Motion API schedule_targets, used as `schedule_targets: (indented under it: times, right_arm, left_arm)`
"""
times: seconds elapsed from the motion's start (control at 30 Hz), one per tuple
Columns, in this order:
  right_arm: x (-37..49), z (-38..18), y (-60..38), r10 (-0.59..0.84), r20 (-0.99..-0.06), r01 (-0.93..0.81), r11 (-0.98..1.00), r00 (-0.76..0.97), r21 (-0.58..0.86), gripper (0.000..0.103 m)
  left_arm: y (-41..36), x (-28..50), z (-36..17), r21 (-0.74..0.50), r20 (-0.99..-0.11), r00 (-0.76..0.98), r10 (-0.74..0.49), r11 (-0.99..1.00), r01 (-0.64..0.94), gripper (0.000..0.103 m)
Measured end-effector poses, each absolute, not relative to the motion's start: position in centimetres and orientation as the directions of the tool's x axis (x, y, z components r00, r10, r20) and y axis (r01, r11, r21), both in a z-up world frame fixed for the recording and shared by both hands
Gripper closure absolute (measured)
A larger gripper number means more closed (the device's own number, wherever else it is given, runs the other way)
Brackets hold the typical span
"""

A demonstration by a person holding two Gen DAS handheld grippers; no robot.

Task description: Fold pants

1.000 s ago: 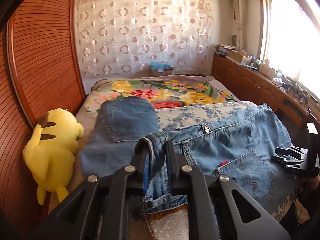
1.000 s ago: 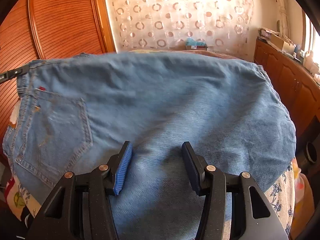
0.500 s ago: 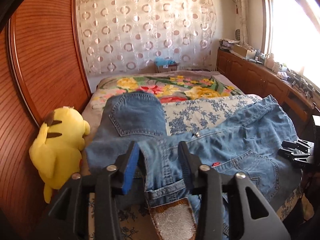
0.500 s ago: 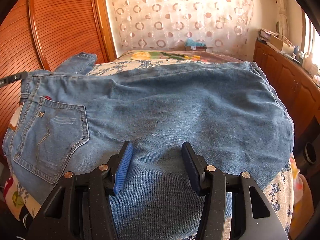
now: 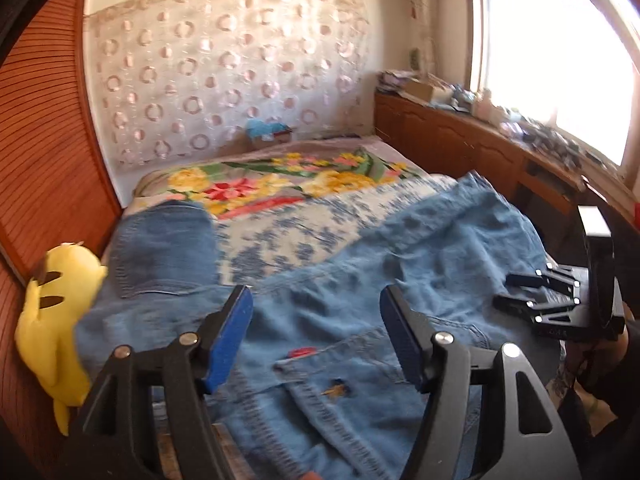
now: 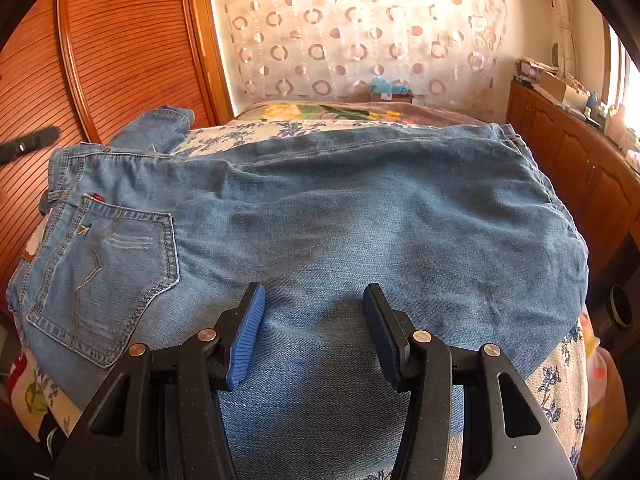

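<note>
Denim jeans [image 5: 360, 312] under left gripper [image 5: 316, 332], jaws just opening, empty.

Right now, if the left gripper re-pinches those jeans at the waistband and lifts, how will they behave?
Likely floppy: the jeans lie slack and creased on the bed, so unpinched parts should sag. Probably heavyish for cloth, being thick denim with bulky pocket seams. Slip seems unlikely given the woven texture. The left gripper has just been opening, nothing pinched.
</note>
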State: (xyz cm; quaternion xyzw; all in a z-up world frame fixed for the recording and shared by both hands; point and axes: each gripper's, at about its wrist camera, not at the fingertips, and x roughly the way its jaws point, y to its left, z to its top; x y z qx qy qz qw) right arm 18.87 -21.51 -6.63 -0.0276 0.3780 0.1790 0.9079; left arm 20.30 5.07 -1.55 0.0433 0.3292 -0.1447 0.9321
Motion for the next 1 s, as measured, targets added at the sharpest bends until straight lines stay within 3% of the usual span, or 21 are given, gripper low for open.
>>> schedule_targets:
  times: [0.23, 0.63, 1.0]
  right_arm:
    - [18.9, -6.3, -21.7, 0.313, -0.693, -0.348, 0.933, 0.65, 0.094, 0.051]
    - [18.5, -6.0, -22.0, 0.295, -0.693, -0.344, 0.936, 0.658, 0.072, 0.051]
    - [18.5, -3.5, -29.4, 0.168, -0.663, -0.21, 0.978, 0.73, 0.016, 0.051]
  left_arm:
    - [0.6, 22.2, -4.7, -0.028, -0.686, 0.67, -0.284, 0.931, 0.365, 0.037]
    - [-1.6, 23.1, -8.6, -0.019, -0.727, 0.638, -0.252, 0.937, 0.348, 0.037]
    - [-2.4, 23.3, -9.9, -0.011, -0.75, 0.619, -0.23, 0.941, 0.337, 0.037]
